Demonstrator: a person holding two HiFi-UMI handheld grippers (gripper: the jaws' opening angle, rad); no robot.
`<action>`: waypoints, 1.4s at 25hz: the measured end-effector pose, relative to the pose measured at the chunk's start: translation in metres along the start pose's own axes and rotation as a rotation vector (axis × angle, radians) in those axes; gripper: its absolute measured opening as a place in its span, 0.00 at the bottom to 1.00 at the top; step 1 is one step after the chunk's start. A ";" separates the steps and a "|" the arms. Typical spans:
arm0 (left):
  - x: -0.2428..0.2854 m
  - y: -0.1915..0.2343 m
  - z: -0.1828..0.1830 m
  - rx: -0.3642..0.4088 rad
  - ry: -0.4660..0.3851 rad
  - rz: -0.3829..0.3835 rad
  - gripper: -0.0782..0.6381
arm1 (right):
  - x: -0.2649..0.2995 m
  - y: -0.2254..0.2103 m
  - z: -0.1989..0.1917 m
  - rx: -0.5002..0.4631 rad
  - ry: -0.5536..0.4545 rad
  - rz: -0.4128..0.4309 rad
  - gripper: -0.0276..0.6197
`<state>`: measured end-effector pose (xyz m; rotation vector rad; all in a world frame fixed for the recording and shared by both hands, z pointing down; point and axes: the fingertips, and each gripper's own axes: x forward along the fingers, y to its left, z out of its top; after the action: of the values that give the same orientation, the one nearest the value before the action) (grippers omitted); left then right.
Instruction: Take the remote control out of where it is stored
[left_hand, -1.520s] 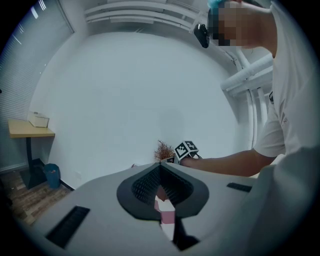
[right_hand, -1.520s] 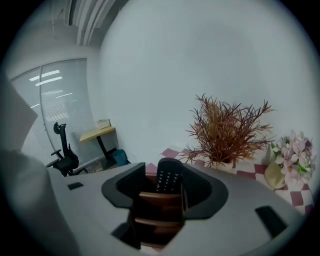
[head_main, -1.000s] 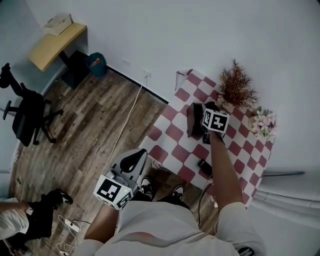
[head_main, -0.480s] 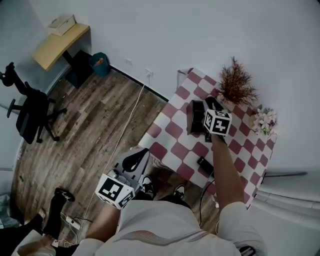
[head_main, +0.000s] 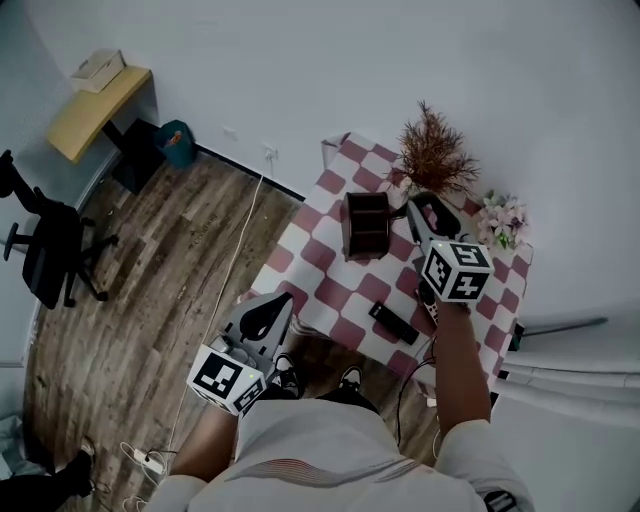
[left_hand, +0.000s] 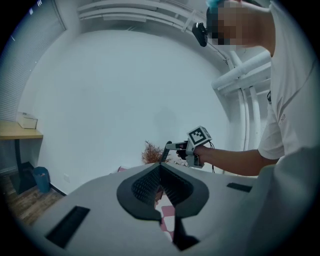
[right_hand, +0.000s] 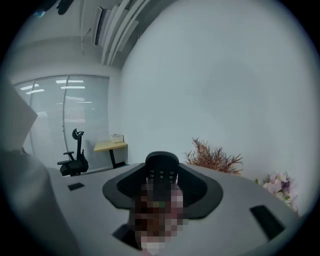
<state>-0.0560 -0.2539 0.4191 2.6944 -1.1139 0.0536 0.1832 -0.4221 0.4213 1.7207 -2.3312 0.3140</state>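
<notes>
The right gripper (right_hand: 161, 169) is clamped on the black remote control (right_hand: 161, 181), held right of the dark storage box (head_main: 367, 225) at frame centre, apparently clear of it; only setting it down remains. The left gripper (head_main: 272, 308), lower left, is closed and empty

An office: a black swivel chair (head_main: 52, 250) and a desk (head_main: 98, 108) on wood flooring (head_main: 170, 270), blinds (right_hand: 70, 117) over the big window
</notes>
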 end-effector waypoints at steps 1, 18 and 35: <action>0.004 -0.005 0.002 0.004 -0.003 -0.011 0.12 | -0.014 -0.004 0.002 0.000 0.003 0.008 0.35; 0.057 -0.101 -0.007 0.020 0.000 -0.130 0.12 | -0.197 -0.158 -0.194 -0.082 0.677 -0.089 0.35; 0.062 -0.132 -0.021 0.032 0.016 -0.068 0.12 | -0.188 -0.179 -0.346 -0.171 1.309 0.145 0.35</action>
<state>0.0817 -0.2017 0.4212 2.7524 -1.0248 0.0826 0.4269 -0.1983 0.6999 0.7719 -1.3957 0.8894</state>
